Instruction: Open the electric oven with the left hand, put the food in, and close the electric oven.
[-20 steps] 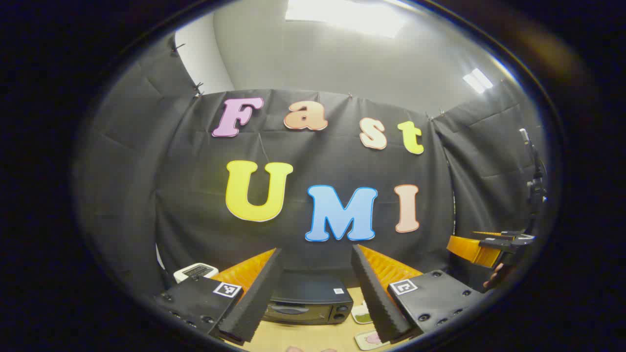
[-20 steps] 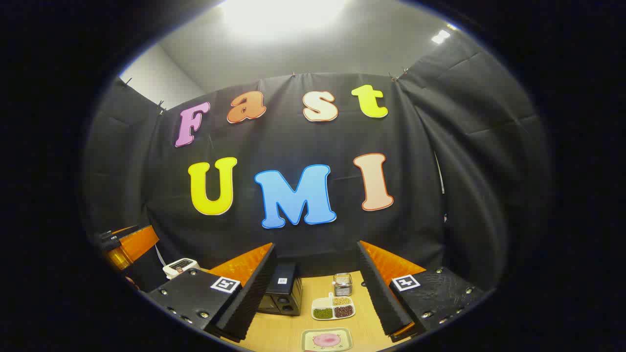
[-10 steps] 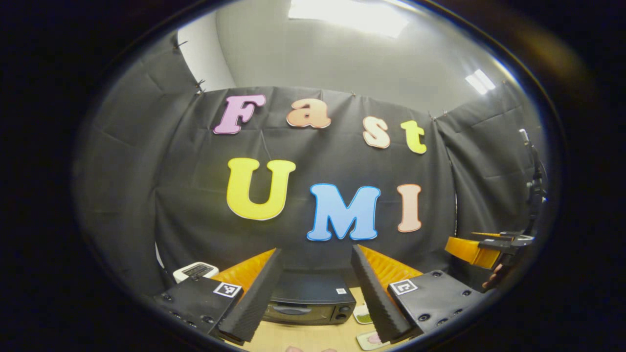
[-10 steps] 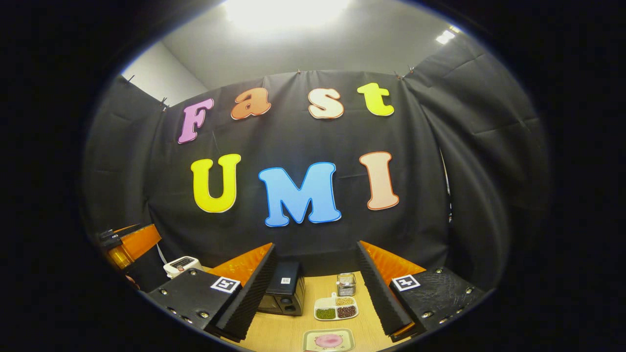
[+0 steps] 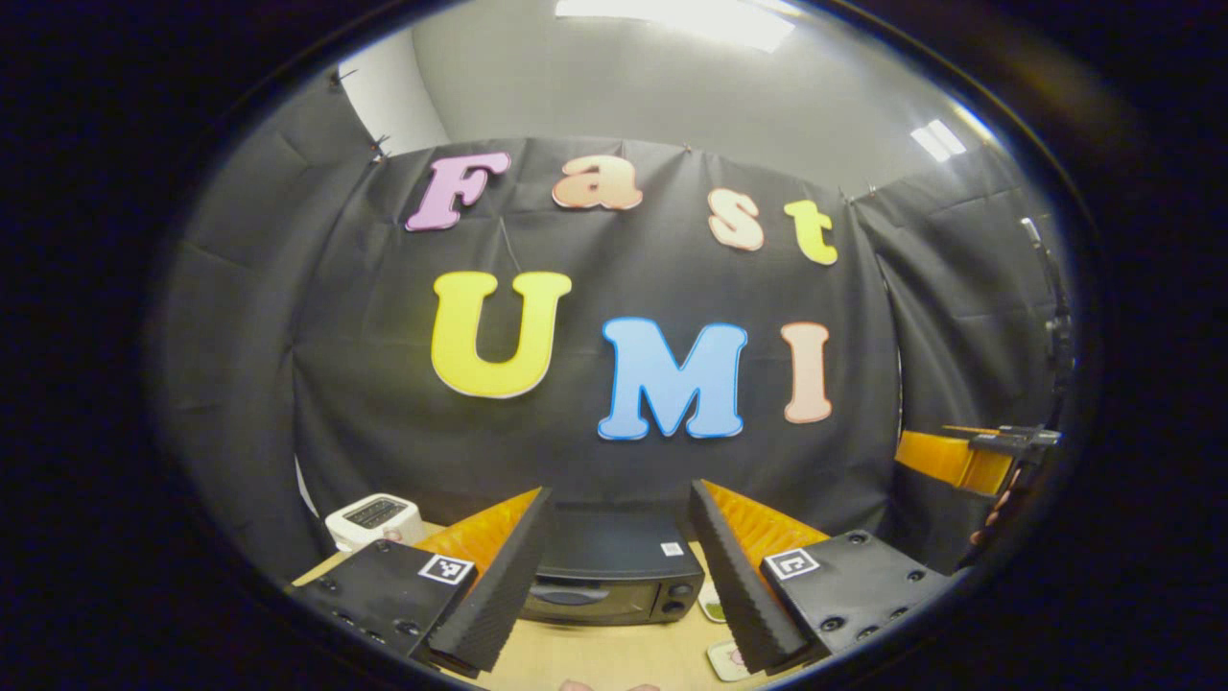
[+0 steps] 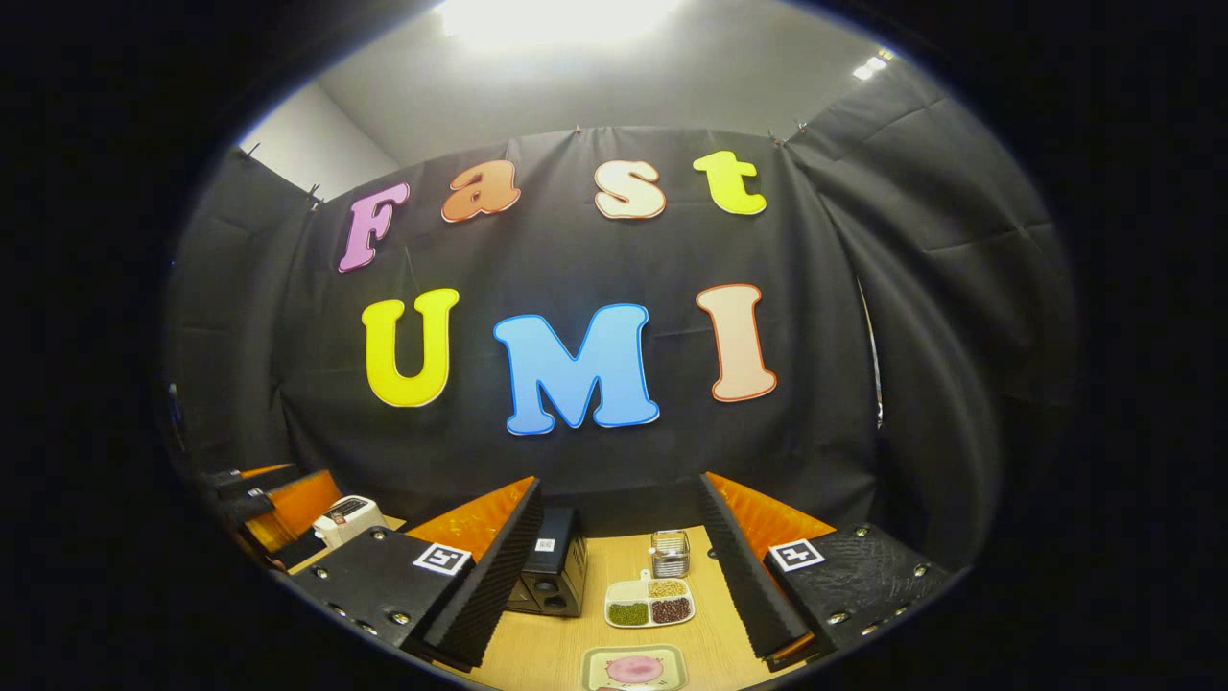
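Left gripper (image 5: 614,576): jaws spread wide, nothing between them, held above the near table (image 5: 604,657). The electric oven (image 5: 614,581) stands directly ahead against the far wall, door closed. Right gripper (image 6: 619,585): jaws likewise spread, empty. Beyond them lie a divided dish (image 6: 649,605) of beans and a small glass container (image 6: 670,552); the food plate (image 6: 633,668) sits nearest. A white toaster (image 5: 374,518) stands far left.
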Demonstrator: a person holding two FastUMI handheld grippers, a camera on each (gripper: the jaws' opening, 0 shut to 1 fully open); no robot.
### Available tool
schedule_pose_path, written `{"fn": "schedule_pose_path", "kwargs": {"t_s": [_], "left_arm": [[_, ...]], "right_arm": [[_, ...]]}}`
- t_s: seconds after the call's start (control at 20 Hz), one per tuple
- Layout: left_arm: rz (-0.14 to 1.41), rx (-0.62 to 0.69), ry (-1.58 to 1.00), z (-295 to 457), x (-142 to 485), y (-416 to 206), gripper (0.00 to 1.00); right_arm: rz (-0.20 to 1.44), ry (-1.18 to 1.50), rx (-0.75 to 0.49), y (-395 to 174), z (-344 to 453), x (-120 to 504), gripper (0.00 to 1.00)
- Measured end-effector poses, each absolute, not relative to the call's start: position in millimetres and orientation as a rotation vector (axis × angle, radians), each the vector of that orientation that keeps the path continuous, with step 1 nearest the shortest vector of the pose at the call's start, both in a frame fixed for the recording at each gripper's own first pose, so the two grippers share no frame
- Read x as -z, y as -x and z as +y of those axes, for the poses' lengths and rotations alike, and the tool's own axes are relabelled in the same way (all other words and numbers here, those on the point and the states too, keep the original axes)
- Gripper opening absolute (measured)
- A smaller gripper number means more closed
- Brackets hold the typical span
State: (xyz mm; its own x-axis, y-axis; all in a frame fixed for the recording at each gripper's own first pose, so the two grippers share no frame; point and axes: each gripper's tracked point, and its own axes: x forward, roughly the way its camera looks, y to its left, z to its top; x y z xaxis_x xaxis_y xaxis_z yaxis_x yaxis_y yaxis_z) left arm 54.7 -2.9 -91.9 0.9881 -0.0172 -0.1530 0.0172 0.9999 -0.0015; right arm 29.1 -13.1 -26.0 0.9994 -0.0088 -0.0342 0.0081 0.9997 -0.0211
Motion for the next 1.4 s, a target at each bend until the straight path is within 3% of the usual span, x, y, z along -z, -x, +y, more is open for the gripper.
{"fn": "schedule_pose_path", "kwargs": {"t_s": [0.3, 0.35, 0.5, 0.7, 0.85, 1.1, 1.2, 1.35, 1.4], "left_arm": [[0.284, 0.007, 0.011, 9, 174, -104, 0.98], [0.307, 0.009, 0.003, 12, 190, -114, 0.92], [0.385, 0.002, -0.002, 24, 241, -136, 0.95], [0.467, -0.016, -0.043, 45, 299, -157, 0.92], [0.488, -0.025, -0.066, 53, 323, -173, 0.98], [0.548, -0.039, -0.075, 59, 361, -189, 0.92], [0.534, -0.044, -0.091, 61, 364, -192, 0.99], [0.524, -0.043, -0.103, 61, 364, -189, 0.99], [0.516, -0.046, -0.095, 59, 362, -186, 0.95]], "right_arm": [[0.077, 0.047, 0.027, -33, -24, 48, 0.97], [0.086, 0.052, 0.031, -33, -26, 52, 0.97], [0.107, 0.048, 0.061, -36, -34, 59, 0.98], [0.123, 0.056, 0.11, -34, -47, 65, 0.98], [0.141, 0.062, 0.138, -31, -53, 70, 0.97], [0.147, 0.068, 0.162, -32, -55, 72, 0.97], [0.145, 0.074, 0.167, -33, -55, 71, 0.98], [0.148, 0.066, 0.17, -34, -53, 72, 0.98], [0.149, 0.062, 0.167, -34, -51, 73, 0.98]]}}
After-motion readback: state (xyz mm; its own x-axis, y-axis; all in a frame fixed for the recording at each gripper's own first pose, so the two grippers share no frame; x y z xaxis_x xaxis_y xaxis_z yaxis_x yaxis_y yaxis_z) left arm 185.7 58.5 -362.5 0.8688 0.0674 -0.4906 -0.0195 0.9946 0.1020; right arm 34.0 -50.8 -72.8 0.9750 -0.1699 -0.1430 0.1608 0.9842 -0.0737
